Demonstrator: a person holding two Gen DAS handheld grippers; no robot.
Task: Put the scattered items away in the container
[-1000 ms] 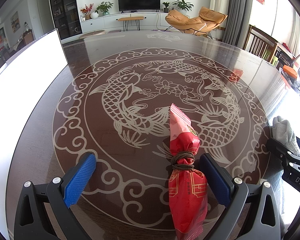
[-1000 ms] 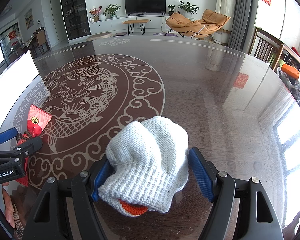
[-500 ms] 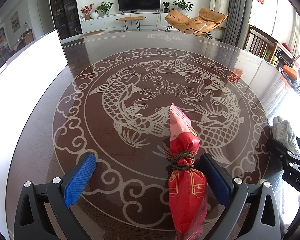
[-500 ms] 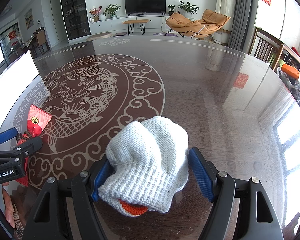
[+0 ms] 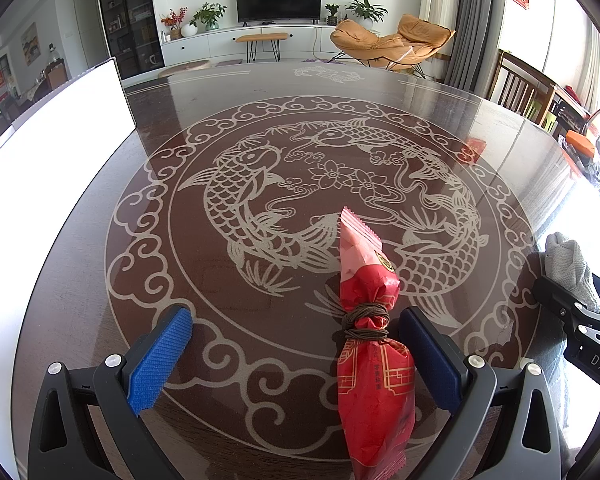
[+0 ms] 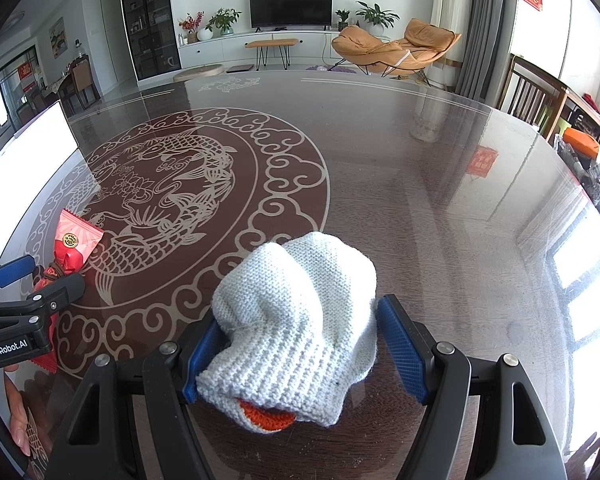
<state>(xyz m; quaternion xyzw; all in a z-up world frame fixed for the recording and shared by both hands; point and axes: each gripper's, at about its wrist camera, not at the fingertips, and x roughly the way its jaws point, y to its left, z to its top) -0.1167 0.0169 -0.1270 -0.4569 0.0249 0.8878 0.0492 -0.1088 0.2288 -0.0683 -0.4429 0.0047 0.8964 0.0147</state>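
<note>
left gripper [image 5: 296, 344]: spread wide around red twine-tied snack packet [image 5: 374, 364] on glass table [image 5: 100, 272], packet's near end cropped. right gripper [image 6: 300, 350]: parted around white knitted glove [image 6: 300, 320]; contact unclear. all unchanged.

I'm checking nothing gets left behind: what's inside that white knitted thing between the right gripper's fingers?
An orange knitted edge peeks from the near opening of the white knitted item, which lies on the glass table. What it belongs to is covered by the white knit.

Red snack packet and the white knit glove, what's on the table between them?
Nothing: the right wrist view shows only bare patterned tabletop between the red snack packet and the white knit glove.
</note>
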